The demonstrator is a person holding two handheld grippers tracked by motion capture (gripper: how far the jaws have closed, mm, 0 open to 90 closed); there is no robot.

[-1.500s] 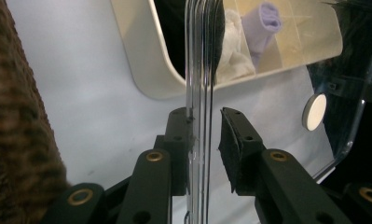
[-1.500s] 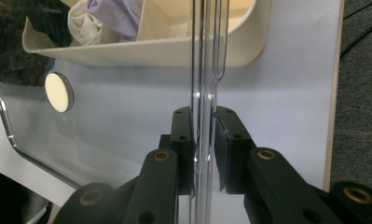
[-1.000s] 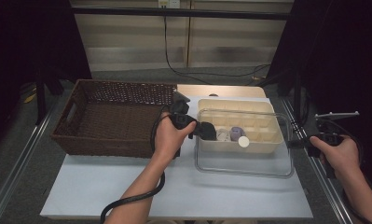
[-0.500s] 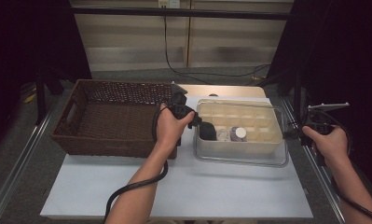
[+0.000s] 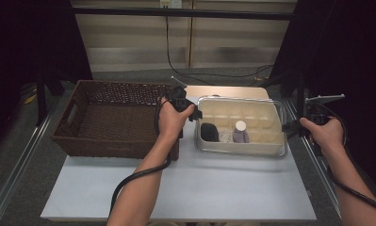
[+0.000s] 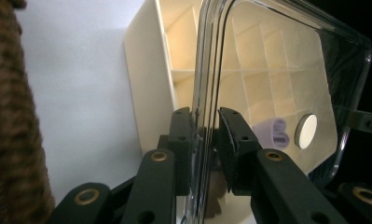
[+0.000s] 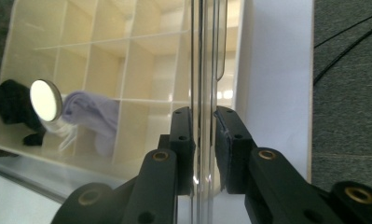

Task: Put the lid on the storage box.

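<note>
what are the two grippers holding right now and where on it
Both hold the clear lid over the cream divided box: left gripper clamps its left rim, right gripper its right rim.

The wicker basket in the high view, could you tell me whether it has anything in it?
No, the wicker basket shows only its bare woven bottom.

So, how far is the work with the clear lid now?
Done: both grippers, left and right, have clamped the clear lid at opposite ends. In hand: it hangs just over the cream divided box. Left, probably: seating it on the box and letting go.
</note>
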